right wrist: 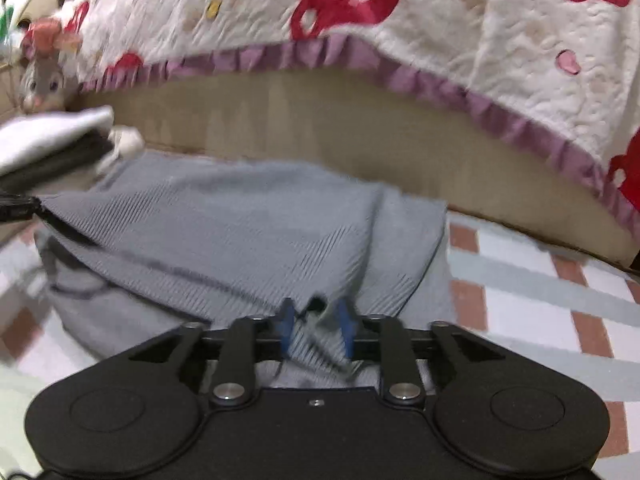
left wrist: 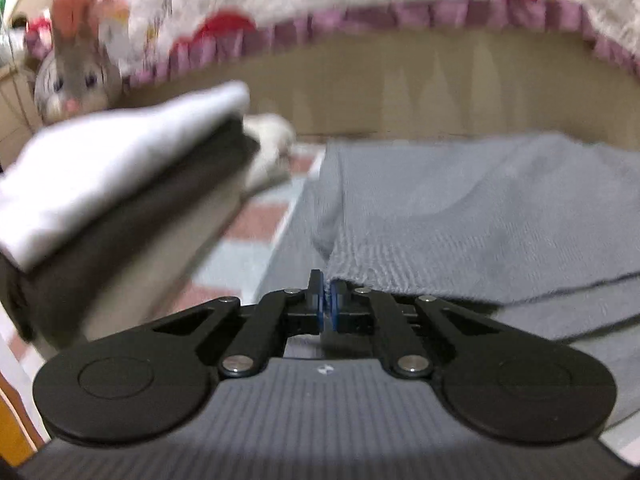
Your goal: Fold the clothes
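A grey ribbed knit garment (left wrist: 480,208) lies on the checked bed sheet, partly folded over itself. It also shows in the right wrist view (right wrist: 240,232). My left gripper (left wrist: 328,300) is shut on the garment's near edge and lifts it a little. My right gripper (right wrist: 316,328) has its blue pads apart a little, with a bunch of the grey fabric between them; the view is blurred. The left gripper's tip shows at the far left of the right wrist view (right wrist: 16,206), holding the garment's corner.
A stack of folded clothes, white on dark (left wrist: 120,192), sits at the left. A plush rabbit (left wrist: 76,80) sits behind it. A quilted white blanket with red prints and purple ruffle (right wrist: 440,40) hangs over a beige headboard (right wrist: 320,128). Checked sheet (right wrist: 540,300) extends right.
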